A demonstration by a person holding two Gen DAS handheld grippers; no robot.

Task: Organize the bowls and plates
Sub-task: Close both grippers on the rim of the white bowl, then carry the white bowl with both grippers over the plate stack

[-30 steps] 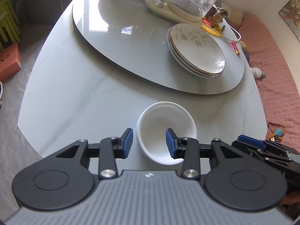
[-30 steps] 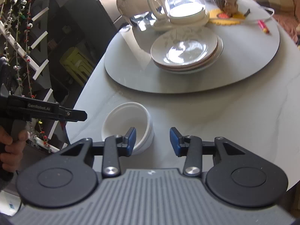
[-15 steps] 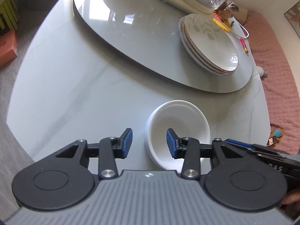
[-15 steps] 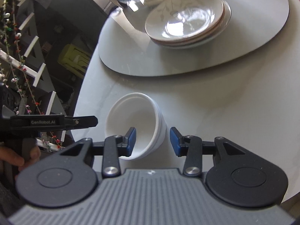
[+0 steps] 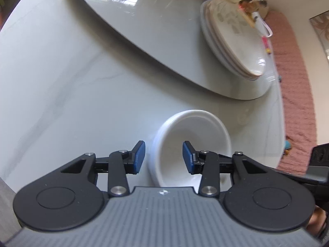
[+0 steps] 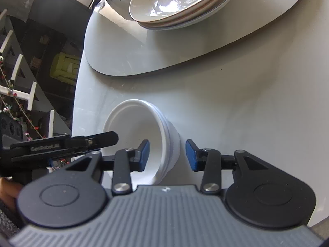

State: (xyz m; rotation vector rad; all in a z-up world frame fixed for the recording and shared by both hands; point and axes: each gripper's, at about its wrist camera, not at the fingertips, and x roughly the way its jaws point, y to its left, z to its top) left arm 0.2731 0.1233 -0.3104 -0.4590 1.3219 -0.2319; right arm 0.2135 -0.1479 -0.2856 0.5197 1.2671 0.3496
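Both the left gripper (image 5: 163,156) and right gripper (image 6: 167,155), jaws apart, straddle opposite rims of the stacked white bowls (image 6: 141,135), evidently for a two-handed lift.

My table (image 5: 61,82) was pale marble-look stone with a grey turntable (image 5: 144,26) on it, glossy under window glare. A pink textured bench cover (image 5: 296,94) ran along my right; dark staircase steps (image 6: 22,70) stood on my left.
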